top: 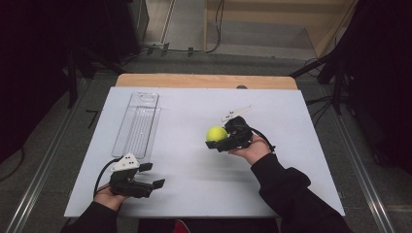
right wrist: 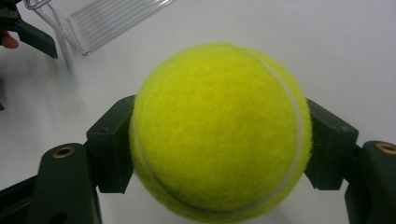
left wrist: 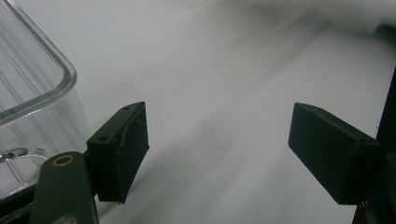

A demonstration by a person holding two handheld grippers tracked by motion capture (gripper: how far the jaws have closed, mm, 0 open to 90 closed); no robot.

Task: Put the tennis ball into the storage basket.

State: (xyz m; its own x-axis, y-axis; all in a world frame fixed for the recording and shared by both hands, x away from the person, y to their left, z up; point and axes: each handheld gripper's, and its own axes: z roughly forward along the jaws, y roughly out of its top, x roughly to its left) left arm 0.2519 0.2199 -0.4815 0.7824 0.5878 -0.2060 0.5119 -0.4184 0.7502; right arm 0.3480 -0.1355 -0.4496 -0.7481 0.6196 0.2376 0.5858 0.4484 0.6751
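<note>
**Tennis ball held in right gripper over table**

High view: the tennis ball is clamped by the right gripper above the white table, right of the clear tray. The left gripper is seen spread apart, empty.

Left gripper view: jaws are held wide, nothing between; tray corner is seen beside.

Right gripper view: the ball is pinched on both sides.

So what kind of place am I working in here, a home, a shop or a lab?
Most likely a lab or recording room, not a home. A white table stands on grey floor with cables trailing behind it and metal floor rails along both sides. The only items out are a tennis ball and a clear plastic tray.
</note>
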